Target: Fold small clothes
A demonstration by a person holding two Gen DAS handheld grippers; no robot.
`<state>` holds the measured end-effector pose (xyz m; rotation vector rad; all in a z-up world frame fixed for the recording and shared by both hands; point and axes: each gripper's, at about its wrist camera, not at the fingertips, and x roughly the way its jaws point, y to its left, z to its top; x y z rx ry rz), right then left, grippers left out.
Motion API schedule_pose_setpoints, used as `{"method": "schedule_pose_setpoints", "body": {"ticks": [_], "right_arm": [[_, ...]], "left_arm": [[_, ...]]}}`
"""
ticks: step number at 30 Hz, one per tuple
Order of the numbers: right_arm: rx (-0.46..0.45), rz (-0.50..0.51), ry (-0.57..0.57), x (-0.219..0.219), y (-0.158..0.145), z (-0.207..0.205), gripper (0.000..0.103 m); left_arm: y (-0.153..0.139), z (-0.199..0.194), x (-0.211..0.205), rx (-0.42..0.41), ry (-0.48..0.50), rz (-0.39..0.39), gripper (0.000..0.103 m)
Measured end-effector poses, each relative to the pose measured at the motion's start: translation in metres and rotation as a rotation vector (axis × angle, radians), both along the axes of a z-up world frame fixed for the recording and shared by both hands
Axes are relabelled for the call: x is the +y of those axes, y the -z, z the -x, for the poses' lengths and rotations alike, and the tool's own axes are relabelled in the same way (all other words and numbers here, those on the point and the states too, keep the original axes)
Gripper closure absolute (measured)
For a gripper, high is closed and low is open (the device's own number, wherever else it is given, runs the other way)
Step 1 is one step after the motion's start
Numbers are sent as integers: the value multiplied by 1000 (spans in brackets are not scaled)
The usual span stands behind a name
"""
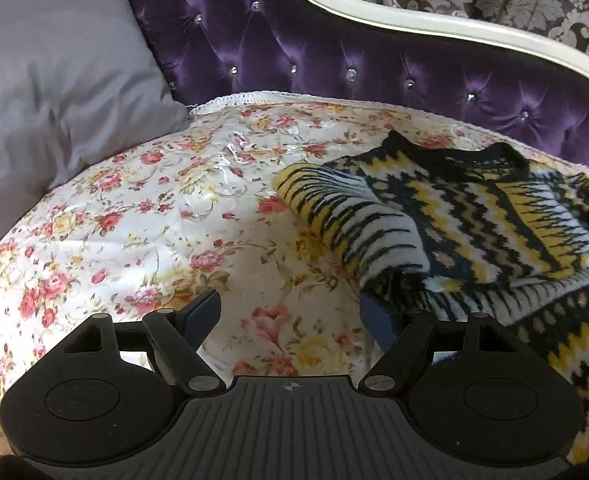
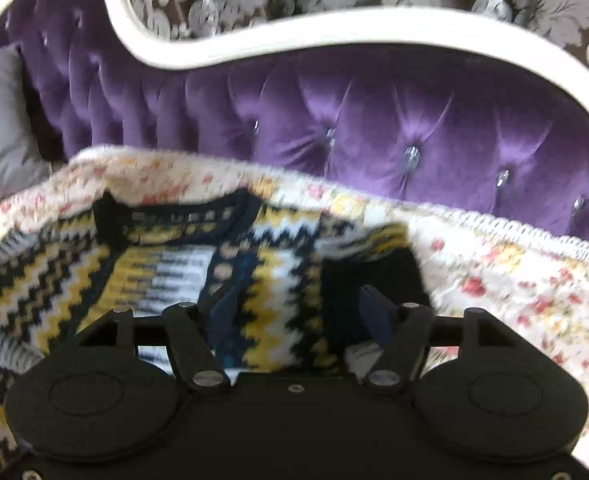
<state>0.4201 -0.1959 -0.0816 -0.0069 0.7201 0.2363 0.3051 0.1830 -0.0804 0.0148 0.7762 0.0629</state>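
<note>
A small knitted sweater (image 1: 474, 216) in yellow, black and white zigzags lies on the flowered bedspread (image 1: 154, 220), its sleeves folded in over the body. My left gripper (image 1: 290, 316) is open over bare bedspread at the sweater's left edge; its right finger (image 1: 378, 320) sits against the folded sleeve. In the right wrist view the sweater (image 2: 74, 272) fills the lower left. My right gripper (image 2: 298, 312) hangs low over the sweater's right part with its jaws apart; knit shows between the fingers, and the pads do not press on it.
A grey pillow (image 1: 54, 92) leans at the left end of the purple tufted sofa back (image 1: 334, 52), which has a cream frame (image 2: 294, 28). The bedspread's lace edge (image 2: 514, 228) runs along the back. Patterned curtains hang behind.
</note>
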Motion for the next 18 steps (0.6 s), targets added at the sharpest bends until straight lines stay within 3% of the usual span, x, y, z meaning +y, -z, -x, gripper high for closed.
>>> {"method": "schedule_pose_setpoints", "body": {"ticks": [8,13,18], "right_arm": [[19,-10,26,0,20,0,29],[16,-15,18,1,21,0,26],[8,-25,19,0,22,1,26]], "left_arm": [[0,-9,-20,3,5,-60,28],[-7,7,-6,-21,36,35,28],[-13,10,-15,-52,101,68,27]]}}
